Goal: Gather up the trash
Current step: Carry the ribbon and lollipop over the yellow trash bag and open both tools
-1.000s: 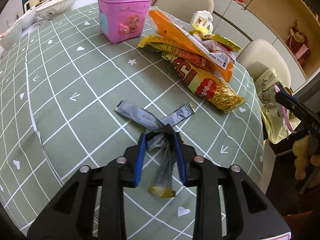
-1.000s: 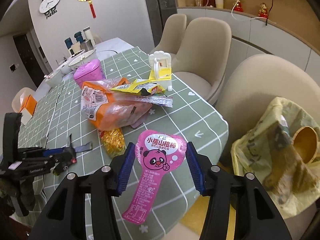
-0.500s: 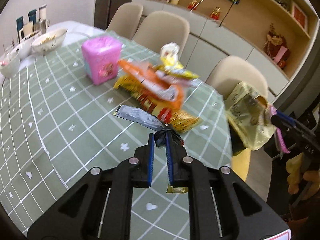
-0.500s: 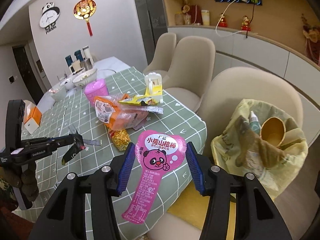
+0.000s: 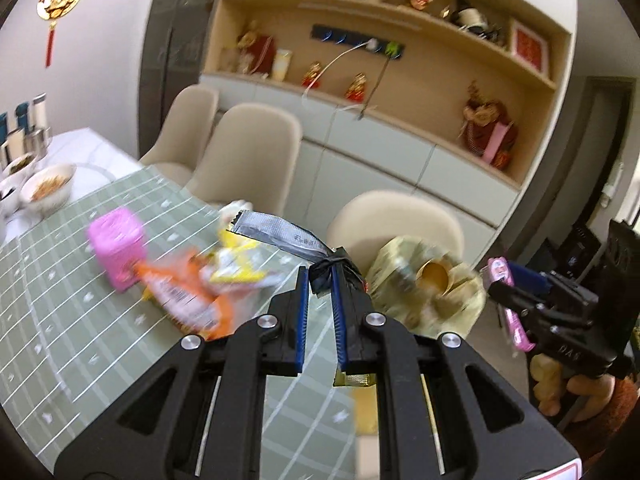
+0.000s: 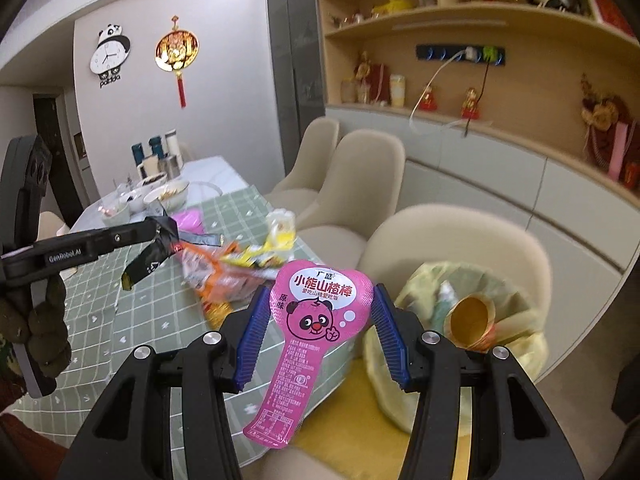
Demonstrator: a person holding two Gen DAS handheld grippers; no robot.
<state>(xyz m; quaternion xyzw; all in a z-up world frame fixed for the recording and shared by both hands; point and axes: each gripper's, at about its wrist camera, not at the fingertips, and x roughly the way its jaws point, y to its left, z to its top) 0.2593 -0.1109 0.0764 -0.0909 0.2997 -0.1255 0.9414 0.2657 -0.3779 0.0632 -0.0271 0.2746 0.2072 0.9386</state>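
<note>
On the left, the surface (image 5: 60, 312) with a green checked cloth carries a pink box (image 5: 117, 249) and a blurred pile of orange and yellow snack bags (image 5: 200, 292). The left gripper (image 5: 320, 280) is raised above the surface edge and pinches a crumpled grey foil wrapper (image 5: 280, 232), one end sticking up to the left. Further right, a yellow trash bag (image 6: 472, 300) sits on a beige chair (image 6: 460, 236). The right gripper (image 6: 320, 312) is near this bag, and its jaws press on both sides of a pink panda wrapper (image 6: 316, 312), which hangs down between them.
</note>
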